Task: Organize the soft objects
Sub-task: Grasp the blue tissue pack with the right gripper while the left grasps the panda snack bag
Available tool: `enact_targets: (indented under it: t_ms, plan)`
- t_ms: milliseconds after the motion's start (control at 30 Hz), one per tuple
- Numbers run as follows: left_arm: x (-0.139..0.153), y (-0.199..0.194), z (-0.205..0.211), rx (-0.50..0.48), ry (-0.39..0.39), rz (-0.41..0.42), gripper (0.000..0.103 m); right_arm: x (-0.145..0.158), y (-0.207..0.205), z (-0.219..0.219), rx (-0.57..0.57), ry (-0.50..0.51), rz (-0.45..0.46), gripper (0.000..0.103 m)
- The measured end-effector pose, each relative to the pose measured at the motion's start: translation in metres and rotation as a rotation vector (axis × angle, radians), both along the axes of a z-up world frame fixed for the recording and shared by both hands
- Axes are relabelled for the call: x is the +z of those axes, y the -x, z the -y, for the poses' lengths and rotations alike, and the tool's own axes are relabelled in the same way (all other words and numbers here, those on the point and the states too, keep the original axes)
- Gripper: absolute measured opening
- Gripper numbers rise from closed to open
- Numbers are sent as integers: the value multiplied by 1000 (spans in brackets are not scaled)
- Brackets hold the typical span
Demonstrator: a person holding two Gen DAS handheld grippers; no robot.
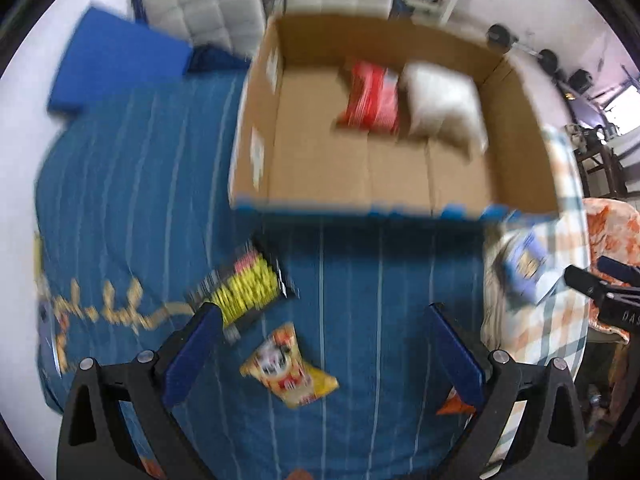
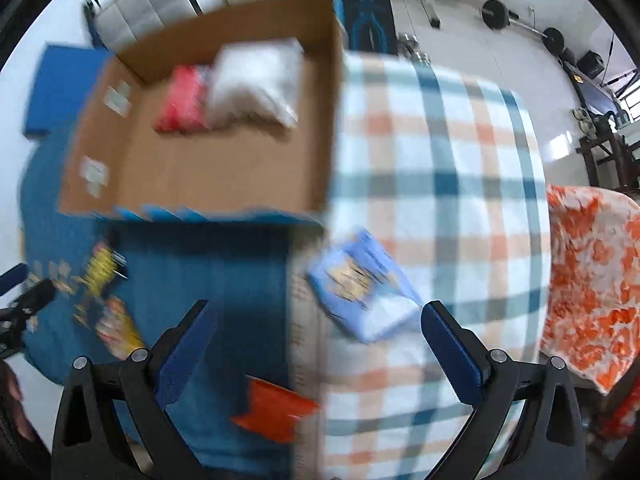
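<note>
A cardboard box (image 1: 520, 128) (image 2: 320, 128) sits on the bed and holds a red packet (image 1: 370, 98) (image 2: 182, 98) and a white pillow (image 1: 442, 104) (image 2: 256, 84). My left gripper (image 1: 320, 336) is open and empty above the blue blanket, near a black-and-yellow packet (image 1: 244, 286) (image 2: 100, 266) and a yellow snack packet (image 1: 288, 366) (image 2: 118, 326). My right gripper (image 2: 316, 332) is open and empty, just in front of a light-blue packet (image 2: 360, 292) (image 1: 524, 270) on the plaid blanket. An orange packet (image 2: 276, 410) (image 1: 454, 404) lies near the blanket seam.
A blue striped blanket (image 1: 140, 200) and a plaid blanket (image 2: 440, 184) cover the bed. A blue cushion (image 1: 116, 68) lies at the back left. An orange floral cloth (image 2: 588, 272) hangs at the right. Gym weights (image 2: 520, 16) stand on the floor behind.
</note>
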State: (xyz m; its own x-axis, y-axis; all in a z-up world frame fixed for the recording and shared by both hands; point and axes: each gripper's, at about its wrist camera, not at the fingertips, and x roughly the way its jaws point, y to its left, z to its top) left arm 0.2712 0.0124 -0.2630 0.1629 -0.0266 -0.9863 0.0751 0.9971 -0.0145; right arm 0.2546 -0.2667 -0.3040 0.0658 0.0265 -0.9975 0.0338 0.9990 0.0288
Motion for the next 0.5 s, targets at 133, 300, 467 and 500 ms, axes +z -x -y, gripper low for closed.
enact_targets:
  t_ms: [133,300,467,500]
  plan:
    - [-52,20,-7,66,7,-119,103,-49,3,19,48,48,-82,103]
    - [-92,37,-11,108,-32,-185,103,-103,-3,25,110,56,-153,103]
    - [-106,42,-23,163,-48,-215,103,-131,-6,22,155,51,-190,95]
    - [-107,44,-28,183,-48,-219,103,-131,-6,23,147,56,-184,87]
